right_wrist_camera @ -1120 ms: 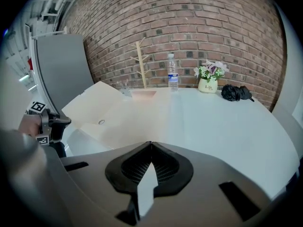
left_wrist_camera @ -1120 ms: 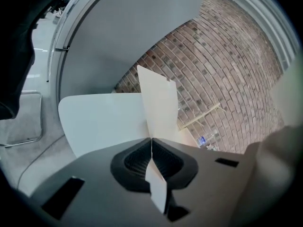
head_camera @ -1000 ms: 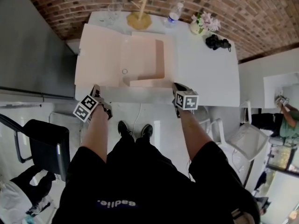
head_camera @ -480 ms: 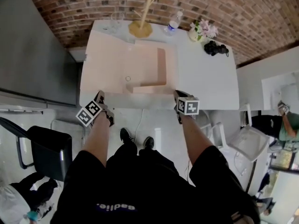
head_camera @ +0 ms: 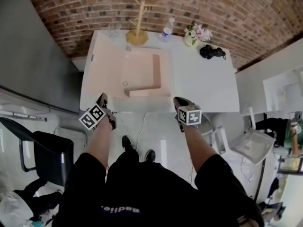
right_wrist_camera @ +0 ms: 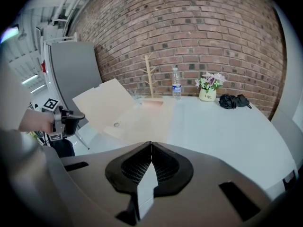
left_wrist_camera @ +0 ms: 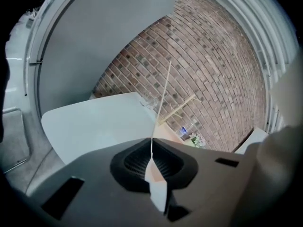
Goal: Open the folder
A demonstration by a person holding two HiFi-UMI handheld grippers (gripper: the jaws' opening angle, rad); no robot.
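**A:** Entry, largest first. We log the white bench (head_camera: 203,89) standing against the brick wall (head_camera: 189,4). On its left half is the pale pink folder (head_camera: 142,74), lying open with an L-shaped pocket strip showing inside.

**B:** Agreed. We note that its left cover (right_wrist_camera: 102,105) is tilted up off the bench, not flat. The right gripper view shows this best.

**A:** Folder against the claws?

**B:** The left claw (head_camera: 102,99) sits at the cover's near-left corner, by the bench's near edge. In the left gripper view its pads are pressed together on the cover, and the cover's thin edge runs up and away from between them. We record it as clamped on the cover.

**A:** And the right claw (head_camera: 177,101)?

**B:** It is at the bench's near edge, just beside the folder's near-right corner, so the folder lies ahead of it and to its left. The pads meet with nothing between them, so we record it as closed and empty. We cannot tell whether it touches the bench.

**A:** Arm pose?

**B:** The left forearm (head_camera: 99,141) and the right forearm (head_camera: 199,141) reach forward, roughly parallel, one on each side of the folder. The left claw noses down slightly and is rolled to one side. The right claw points down more steeply.

**A:** Small items are at the far edge: a wooden rack (head_camera: 137,32), a water bottle (head_camera: 165,30), a flower pot (head_camera: 194,34) and a black bundle (head_camera: 210,52). All are well apart from both claws.
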